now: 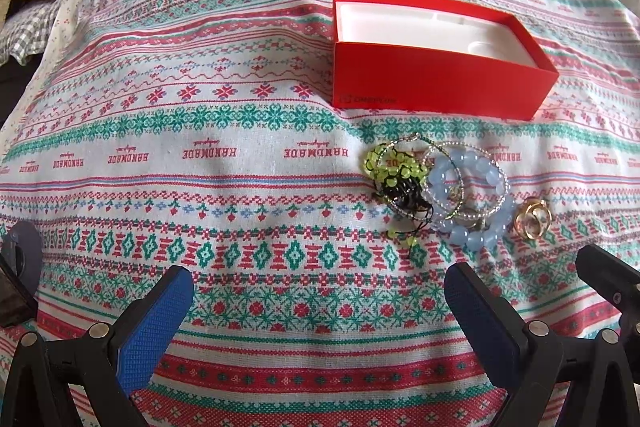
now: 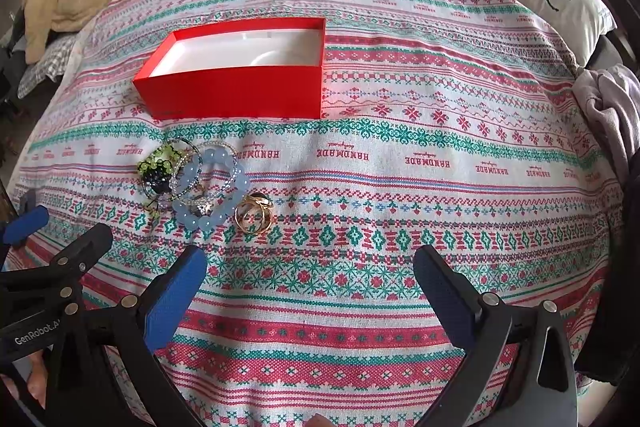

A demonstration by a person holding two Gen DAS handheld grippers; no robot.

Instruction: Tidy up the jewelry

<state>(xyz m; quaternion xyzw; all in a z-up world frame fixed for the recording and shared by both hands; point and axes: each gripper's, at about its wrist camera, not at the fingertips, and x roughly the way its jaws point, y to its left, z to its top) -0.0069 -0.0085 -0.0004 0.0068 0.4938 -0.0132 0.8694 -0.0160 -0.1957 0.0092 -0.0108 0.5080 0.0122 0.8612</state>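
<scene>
The bed [image 2: 400, 155] carries a red box [image 2: 240, 95], empty so far. Near it the bracelets [image 2: 200, 179] lie tangled, gold rings [image 2: 255, 214] just right. Both grippers, left [image 1: 320, 307] and right [image 2: 308, 291], hover with jaws spread. Best start with the separate rings: pinch low, lift straight.

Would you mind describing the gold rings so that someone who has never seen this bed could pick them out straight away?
Start at the open red box on the patterned cloth; just in front of it lies a small heap of jewelry. The gold rings sit at that heap's right edge, beside the pale blue bead bracelet. They are the only shiny metal bands there, without beads, unlike the green bead bracelet at the far left.
</scene>
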